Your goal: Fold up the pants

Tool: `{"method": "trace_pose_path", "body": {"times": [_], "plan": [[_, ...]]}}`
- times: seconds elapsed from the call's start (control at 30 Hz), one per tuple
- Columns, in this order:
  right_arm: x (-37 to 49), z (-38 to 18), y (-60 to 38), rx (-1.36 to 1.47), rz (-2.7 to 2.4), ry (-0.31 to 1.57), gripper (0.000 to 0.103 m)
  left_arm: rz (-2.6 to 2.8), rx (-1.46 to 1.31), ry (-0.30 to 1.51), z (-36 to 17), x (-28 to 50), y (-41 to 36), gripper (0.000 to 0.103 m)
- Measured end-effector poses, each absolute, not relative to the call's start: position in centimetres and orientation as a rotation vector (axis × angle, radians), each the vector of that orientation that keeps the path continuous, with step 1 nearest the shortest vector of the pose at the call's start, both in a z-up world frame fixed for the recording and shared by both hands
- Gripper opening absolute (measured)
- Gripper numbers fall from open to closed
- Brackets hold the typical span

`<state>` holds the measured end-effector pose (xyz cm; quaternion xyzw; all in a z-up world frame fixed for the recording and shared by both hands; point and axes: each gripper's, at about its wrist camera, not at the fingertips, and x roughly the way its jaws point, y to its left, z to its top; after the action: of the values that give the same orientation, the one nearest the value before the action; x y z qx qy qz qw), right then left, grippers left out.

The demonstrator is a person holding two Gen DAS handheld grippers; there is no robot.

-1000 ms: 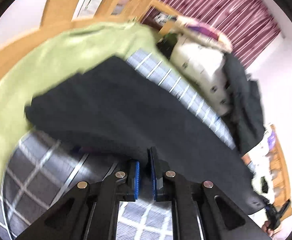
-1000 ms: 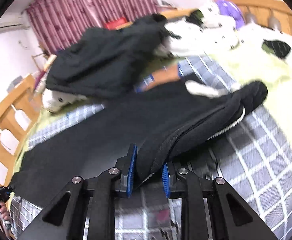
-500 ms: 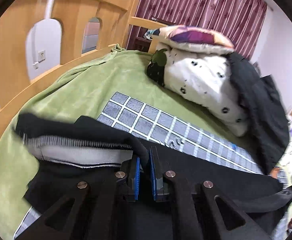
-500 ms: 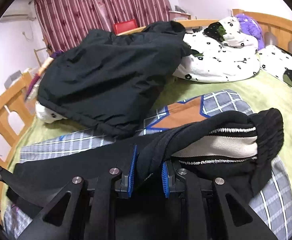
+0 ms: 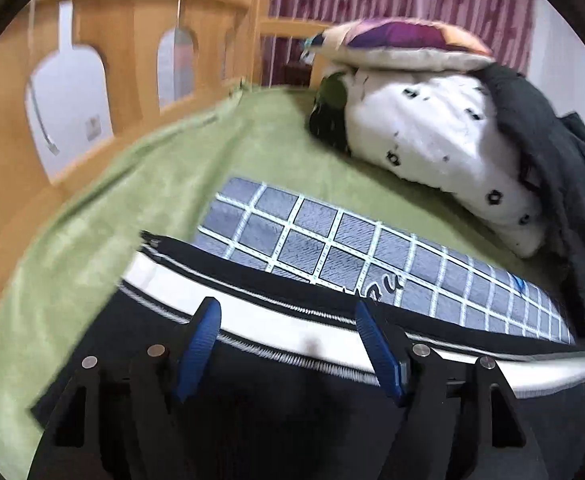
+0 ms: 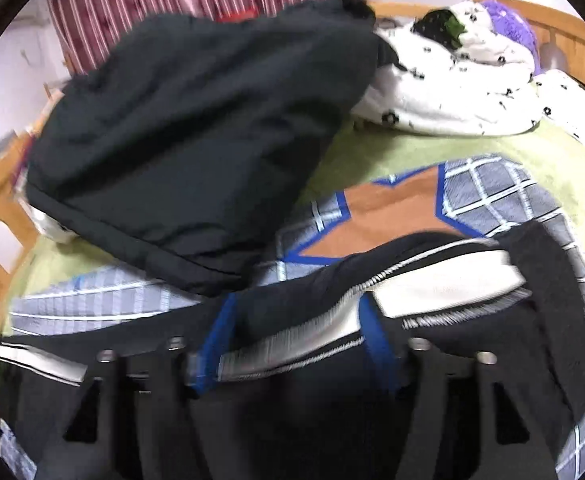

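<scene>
The black pants (image 5: 292, 412) lie folded over on the bed, their white inner waistband (image 5: 252, 316) turned up and running across both views. My left gripper (image 5: 288, 328) hovers over that waistband with its jaws opening. Its blue pads (image 5: 202, 340) stand wide apart and touch no cloth. In the blurred right wrist view my right gripper (image 6: 294, 332) is also opening. The waistband edge (image 6: 292, 344) of the pants (image 6: 552, 280) lies loosely between its pads (image 6: 212, 344), which no longer pinch it.
A grey checked blanket (image 5: 332, 240) over a green one (image 5: 132, 200) covers the bed. A black jacket (image 6: 196, 152), a white dotted duvet (image 5: 432, 132) and a cushion (image 5: 404, 40) are heaped at the far side. Wooden bed rails (image 5: 124, 40) border the left.
Both grippers carried the pants' waist end across the bed while shut on it. Now both have spread their jaws and the cloth lies released, white waistband showing.
</scene>
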<state>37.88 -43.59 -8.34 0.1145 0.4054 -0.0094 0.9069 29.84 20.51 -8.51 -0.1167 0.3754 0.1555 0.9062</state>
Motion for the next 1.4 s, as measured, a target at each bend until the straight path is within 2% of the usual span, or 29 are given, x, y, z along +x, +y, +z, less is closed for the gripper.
{"method": "trace_pose_path", "body": {"times": [0.13, 0.2, 0.43, 0.63, 0.77, 0.87, 0.93, 0.97, 1.0, 1.03, 1.07, 1.13, 1.17, 1.2, 1.27, 1.4], "plan": [[33.2, -6.2, -43.2, 0.190, -0.003, 0.825, 0.067, 0.283, -0.282, 0.811, -8.0, 24.8, 20.6, 0.069], [30.3, -5.7, -43.7, 0.184, -0.003, 0.817, 0.071, 0.245, -0.344, 0.843, -8.8, 21.8, 20.9, 0.069], [19.4, -8.7, -46.5, 0.235, -0.036, 0.865, 0.075, 0.082, -0.661, 0.911, -15.0, 12.0, 21.7, 0.069], [16.8, -12.5, -48.5, 0.392, -0.038, 0.910, 0.075, 0.079, -0.791, 0.864, -17.2, 12.8, 23.4, 0.069], [18.0, -13.2, -48.6, 0.455, -0.032, 0.886, 0.075, 0.102, -0.908, 0.801, -18.4, 14.7, 25.1, 0.067], [20.8, -14.3, -48.9, 0.483, -0.041, 0.897, 0.075, 0.130, -0.867, 0.791, -18.3, 16.5, 24.9, 0.062], [23.0, -14.7, -49.5, 0.501, -0.025, 0.897, 0.070, 0.157, -0.838, 0.796, -18.2, 17.4, 25.1, 0.047], [24.1, -14.9, -49.9, 0.501, -0.031, 0.896, 0.065, 0.169, -0.834, 0.800, -18.3, 17.8, 25.2, 0.043], [25.0, -15.0, -50.2, 0.506, -0.039, 0.900, 0.060, 0.184, -0.843, 0.803, -18.5, 18.2, 25.6, 0.034], [26.3, -15.4, -50.8, 0.521, -0.053, 0.906, 0.057, 0.201, -0.863, 0.808, -18.7, 18.6, 26.1, 0.030], [27.1, -15.6, -51.2, 0.534, -0.070, 0.908, 0.050, 0.213, -0.881, 0.816, -18.8, 19.0, 26.4, 0.028], [28.9, -15.6, -51.7, 0.570, -0.107, 0.919, 0.038, 0.242, -0.882, 0.845, -18.4, 20.2, 26.4, 0.016], [29.5, -15.4, -51.8, 0.578, -0.119, 0.931, 0.024, 0.253, -0.856, 0.870, -17.7, 20.9, 26.1, 0.014], [29.8, -15.2, -51.9, 0.578, -0.120, 0.935, 0.018, 0.252, -0.844, 0.871, -17.0, 20.8, 26.0, 0.011], [29.5, -13.1, -52.0, 0.559, -0.110, 0.897, 0.015, 0.210, -0.845, 0.840, -14.2, 20.1, 26.1, 0.010], [26.0, -7.8, -53.2, 0.629, -0.020, 0.791, 0.014, 0.124, -0.811, 0.813, -10.0, 17.1, 25.8, 0.010]]}}
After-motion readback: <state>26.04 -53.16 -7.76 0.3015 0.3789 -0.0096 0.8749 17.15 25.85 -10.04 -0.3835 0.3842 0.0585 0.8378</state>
